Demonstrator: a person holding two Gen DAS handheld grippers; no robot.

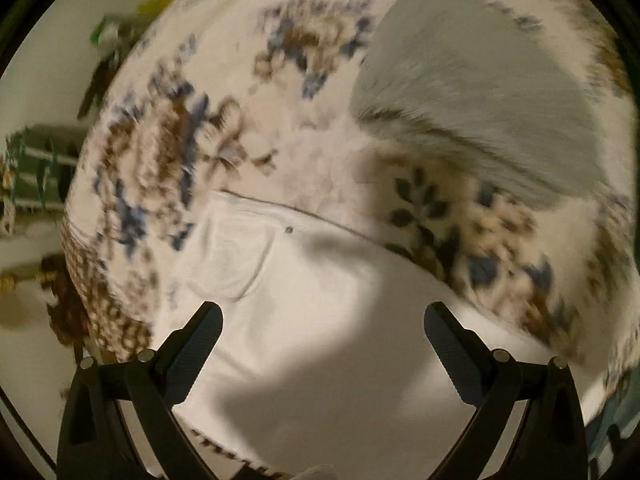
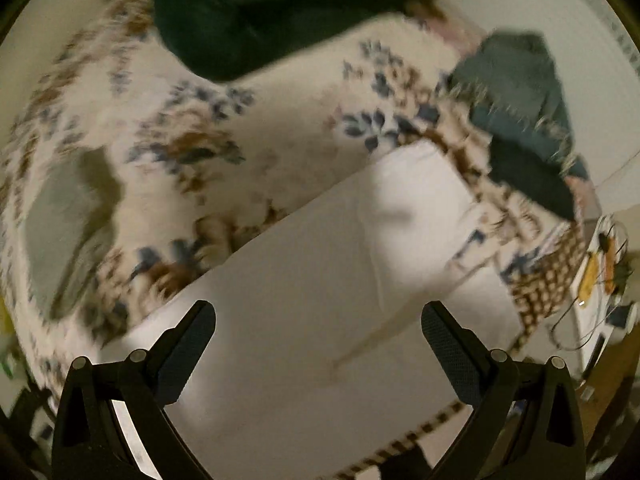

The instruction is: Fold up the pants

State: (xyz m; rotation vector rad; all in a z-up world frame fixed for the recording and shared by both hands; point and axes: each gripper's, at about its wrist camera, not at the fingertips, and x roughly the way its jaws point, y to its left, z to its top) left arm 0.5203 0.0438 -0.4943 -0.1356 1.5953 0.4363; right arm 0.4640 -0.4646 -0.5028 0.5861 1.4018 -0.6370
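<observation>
White pants (image 1: 320,320) lie flat on a floral blanket (image 1: 168,144). In the left wrist view the waist end shows, with a pocket seam and a small dark button. My left gripper (image 1: 322,326) is open and empty, hovering above the waist area. In the right wrist view the pants' legs (image 2: 340,280) stretch away toward the upper right. My right gripper (image 2: 318,324) is open and empty above the leg fabric. Both views are blurred by motion.
A grey folded cloth (image 1: 472,88) lies on the blanket beyond the pants, also seen in the right wrist view (image 2: 68,224). Dark green fabric (image 2: 256,12) and a teal garment (image 2: 520,92) lie at the far side. A cluttered white stand (image 2: 600,280) is at the right edge.
</observation>
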